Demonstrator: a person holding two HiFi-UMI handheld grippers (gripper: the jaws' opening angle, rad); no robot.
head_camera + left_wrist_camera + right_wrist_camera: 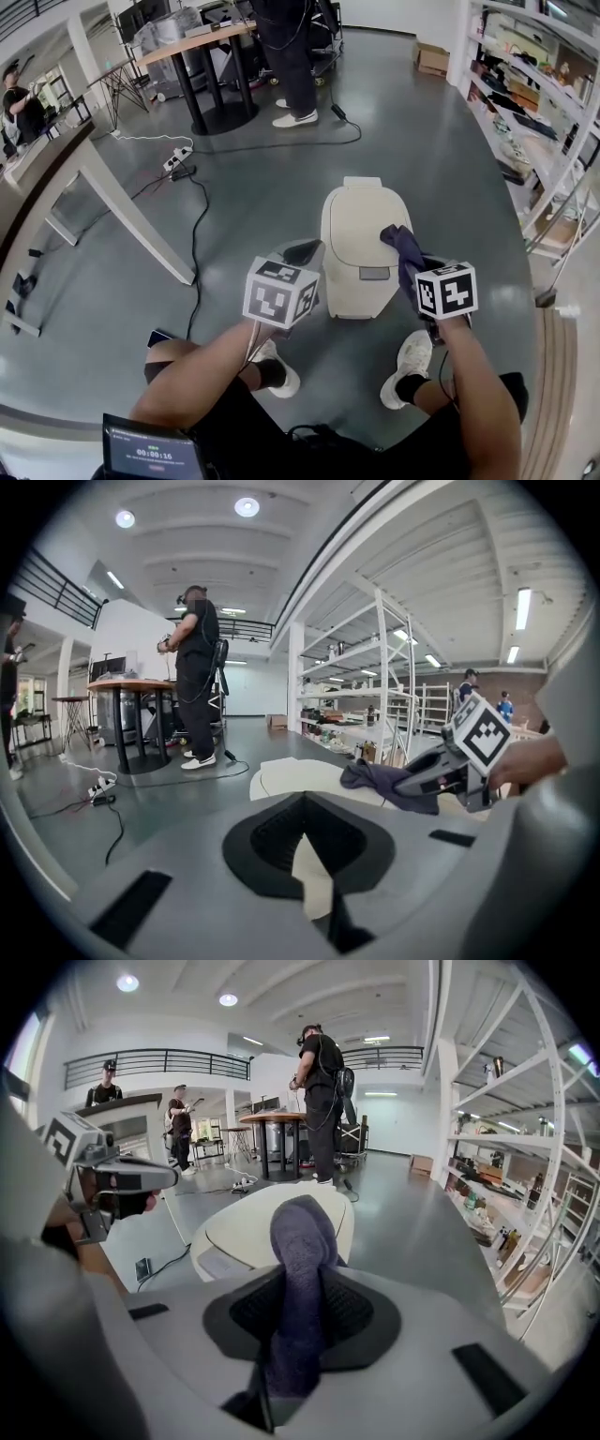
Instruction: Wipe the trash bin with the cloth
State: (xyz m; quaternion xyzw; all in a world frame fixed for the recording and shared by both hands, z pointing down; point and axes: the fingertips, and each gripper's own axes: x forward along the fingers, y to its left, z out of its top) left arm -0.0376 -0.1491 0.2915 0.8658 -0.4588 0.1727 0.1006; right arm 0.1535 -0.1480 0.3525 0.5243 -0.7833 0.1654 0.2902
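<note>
1. Clamping a bunched purple-grey cloth (300, 1241) between its jaws, the right claw (292, 1335) hangs at the near right edge of the cream plastic trash bin (361, 234). The cloth's free end lies on the bin's lid.
2. The left claw (311, 860) sits just beside the bin's near left side, jaws slightly apart and empty, with only the bin's cream wall showing through the gap. Whether it touches the bin, I cannot tell.
3. The bin stands closed on the glossy grey floor (244, 187), just beyond the person's white sneakers (411, 361).
4. The bin looks light and the floor smooth, so a firm sideways wipe could shove or tip the bin unless the left claw steadies it.
5. The cloth is pinched as a narrow roll. Dragging it across the lid could tug it out of the jaws, or leave it wiping only a thin strip.
6. Pressing on the small grey panel (373, 274) at the lid's near edge might spring the lid open, if it is a latch.
7. A black cable (195, 253) left of the bin and a standing person (286, 47) far beyond it are well apart from the work.
</note>
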